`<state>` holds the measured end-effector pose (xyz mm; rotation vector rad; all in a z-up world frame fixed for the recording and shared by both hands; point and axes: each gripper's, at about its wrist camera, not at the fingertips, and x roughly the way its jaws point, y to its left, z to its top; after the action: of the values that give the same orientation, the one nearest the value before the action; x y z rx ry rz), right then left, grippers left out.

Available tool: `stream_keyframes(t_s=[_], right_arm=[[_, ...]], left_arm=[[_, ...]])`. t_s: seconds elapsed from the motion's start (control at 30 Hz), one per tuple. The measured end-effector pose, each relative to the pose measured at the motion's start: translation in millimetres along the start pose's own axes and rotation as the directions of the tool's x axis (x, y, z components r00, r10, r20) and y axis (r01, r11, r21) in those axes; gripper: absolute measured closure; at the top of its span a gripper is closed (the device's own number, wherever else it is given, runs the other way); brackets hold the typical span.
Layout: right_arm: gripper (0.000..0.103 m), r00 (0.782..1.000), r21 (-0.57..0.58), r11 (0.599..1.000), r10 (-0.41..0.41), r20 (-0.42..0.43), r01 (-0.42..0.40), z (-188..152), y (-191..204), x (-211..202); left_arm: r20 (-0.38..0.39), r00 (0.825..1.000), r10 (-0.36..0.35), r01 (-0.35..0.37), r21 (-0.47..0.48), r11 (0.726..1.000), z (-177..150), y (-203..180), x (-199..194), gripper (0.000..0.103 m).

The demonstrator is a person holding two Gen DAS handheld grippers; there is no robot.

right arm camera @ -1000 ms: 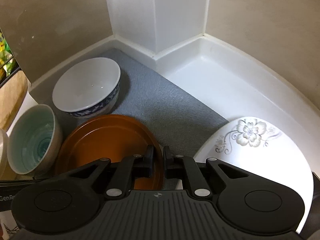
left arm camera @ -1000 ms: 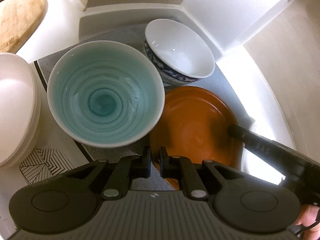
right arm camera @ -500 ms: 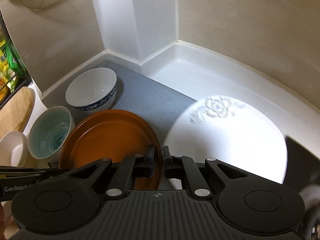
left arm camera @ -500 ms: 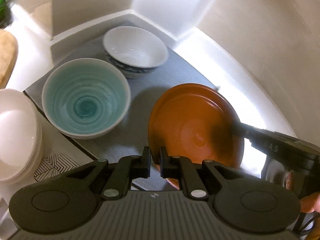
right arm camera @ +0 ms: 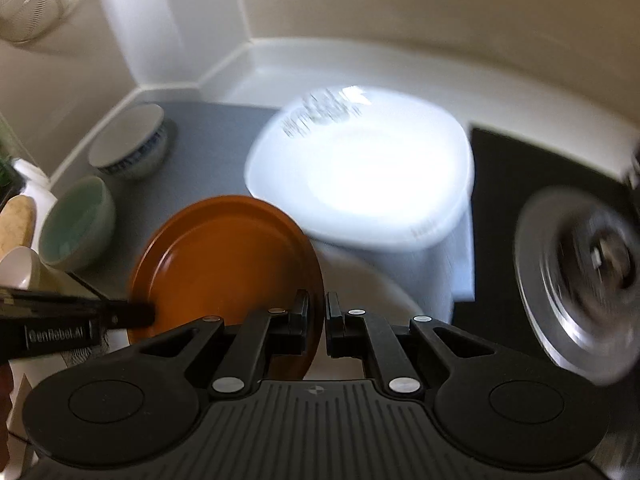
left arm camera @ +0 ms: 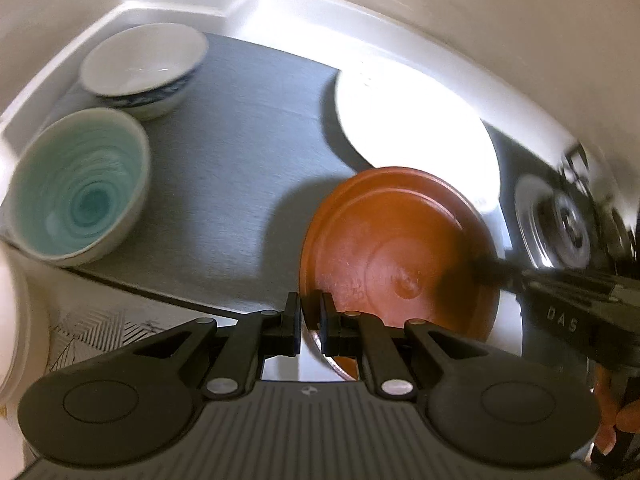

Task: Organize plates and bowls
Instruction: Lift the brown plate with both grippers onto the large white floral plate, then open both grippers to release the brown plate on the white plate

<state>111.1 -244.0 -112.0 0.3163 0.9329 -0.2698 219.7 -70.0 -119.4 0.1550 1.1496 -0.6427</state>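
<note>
Between both grippers' narrowed jaws, the orange plate (left arm camera: 396,252) was pinched by opposite rims. It had risen off the grey mat (left arm camera: 240,128), and the white floral plate (right arm camera: 360,168) lay just beyond, probably its stacking spot.

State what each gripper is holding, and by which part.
Both hold the orange plate by its rim: left gripper at one edge, right gripper at the opposite edge.

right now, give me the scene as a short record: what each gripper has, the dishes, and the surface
left gripper: shut on the near rim of the orange plate
right gripper: shut on the same plate's rim
orange plate: held by both, tilted, lifted
white plate: beyond the orange one, blurred
teal bowl: on the grey mat, upright
blue-patterned bowl: behind the teal bowl, upright
stove burner: far right
</note>
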Motion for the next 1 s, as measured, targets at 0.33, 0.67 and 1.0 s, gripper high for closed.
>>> stream_keyframes(t_s=[0.33, 0.67, 1.0], right_arm=[[0.094, 0.998, 0.133, 0.99, -0.045, -0.042, 0.051, -37, -23, -3], [0.093, 0.997, 0.177, 0.982, -0.047, -0.067, 0.058, -52, -34, 0], [0.063, 0.998, 0.193, 0.98, -0.054, -0.01, 0.055, -51, -42, -18]], left_arm=[[-0.071, 0.997, -0.006, 0.021, 0.2, 0.98, -2, -31, 23, 0.094], [-0.071, 0.998, -0.004, 0.021, 0.243, 0.97, -3, -38, 21, 0.085], [0.054, 0.999, -0.008, 0.0, 0.147, 0.989, 7, -13, -3, 0.016]])
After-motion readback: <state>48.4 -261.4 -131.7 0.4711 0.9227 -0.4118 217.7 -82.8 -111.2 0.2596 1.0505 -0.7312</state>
